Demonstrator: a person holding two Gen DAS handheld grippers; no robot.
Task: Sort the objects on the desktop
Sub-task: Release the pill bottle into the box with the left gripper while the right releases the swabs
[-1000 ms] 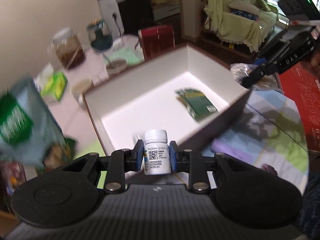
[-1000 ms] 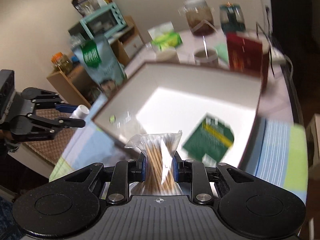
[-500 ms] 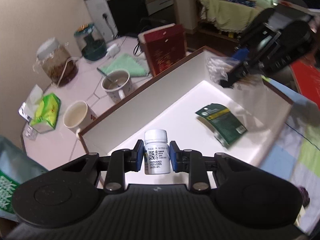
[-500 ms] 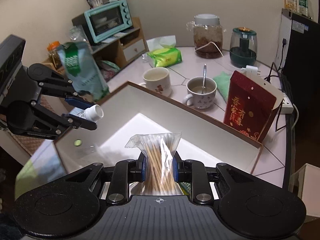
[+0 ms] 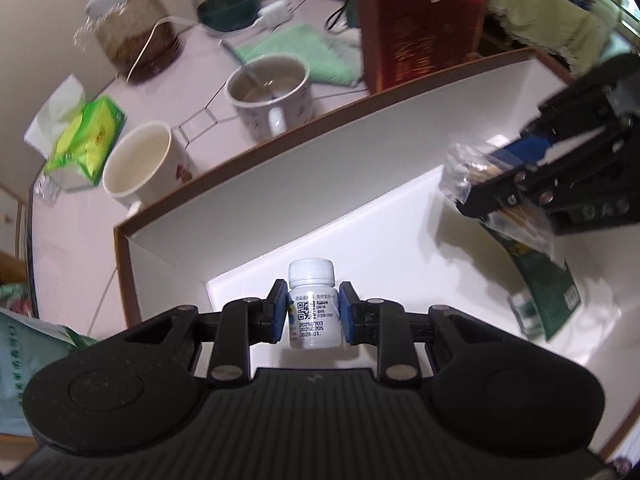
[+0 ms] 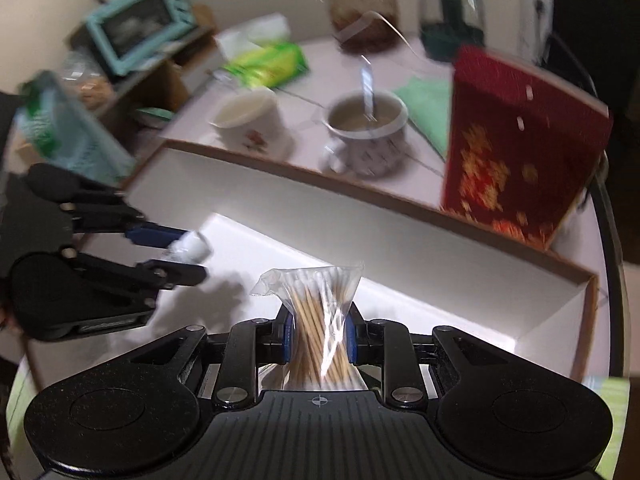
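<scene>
Okay, your left gripper (image 5: pixel 313 317) has its blue pads clamped on the sides of a small white pill bottle (image 5: pixel 312 307), held upright with the cap up and the printed label with a QR code facing the camera. You're holding it over the near left corner of the white box (image 5: pixel 248 216), inside the brown-edged walls; can't tell if the bottle base touches the floor. Your right gripper (image 6: pixel 318 336) is squeezed on a clear bag of cotton swabs (image 6: pixel 316 320), pinched at the waist so the plastic flares out above the pads, wooden sticks running vertical. From the left wrist camera that bag also shows at the right side of the box, above a green packet (image 5: pixel 540 280) lying flat on the box floor. From the right wrist camera your left gripper comes in from the left edge, bottle cap pointing toward the box interior.

Outside the box on the pale tabletop (image 5: pixel 80 216): cream mug (image 5: pixel 140 164) just beside the far wall, white mug with spoon (image 5: pixel 272 92) next to it, red box (image 6: pixel 516 152) standing upright against the box edge, green cloth (image 5: pixel 304 52), green tissue pack (image 5: pixel 84 140), glass jar (image 5: pixel 132 36) with brown contents. Both views are motion-blurred at the edges.
</scene>
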